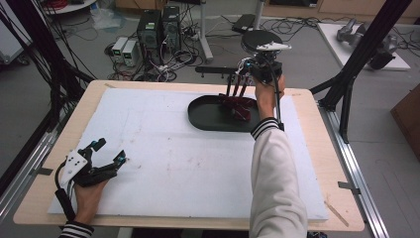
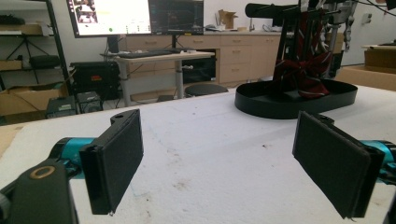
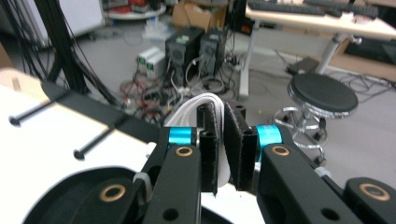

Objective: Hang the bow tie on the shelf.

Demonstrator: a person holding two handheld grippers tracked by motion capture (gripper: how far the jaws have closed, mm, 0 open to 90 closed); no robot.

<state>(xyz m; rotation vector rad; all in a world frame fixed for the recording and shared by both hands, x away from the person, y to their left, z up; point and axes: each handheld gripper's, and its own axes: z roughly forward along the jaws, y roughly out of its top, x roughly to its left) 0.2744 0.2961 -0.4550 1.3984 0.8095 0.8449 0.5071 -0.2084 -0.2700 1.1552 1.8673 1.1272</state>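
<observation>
A black oval tray [image 1: 198, 116] sits at the back middle of the white board, with dark red striped cloth [image 1: 237, 109] piled in it. More of that cloth [image 2: 299, 74] hangs from a black peg rack [image 2: 271, 9] down into the tray [image 2: 280, 105]. My right gripper [image 1: 246, 64] is held high over the tray's far side, beside the rack [image 1: 213, 70]. In its own view the right gripper [image 3: 220, 112] is shut on a white ribbed loop [image 3: 205, 100]. My left gripper [image 1: 110, 151] rests open near the board's front left, and the left gripper [image 2: 222, 154] holds nothing.
A white foam board [image 1: 173, 163] covers most of the wooden table [image 1: 317, 163]. Behind the table stand computer towers [image 1: 158, 27], tangled cables and a round black stool [image 1: 260, 39]. Black frame posts [image 1: 361, 54] rise at the right, and the rack's pegs [image 3: 93, 144] jut out left of the right gripper.
</observation>
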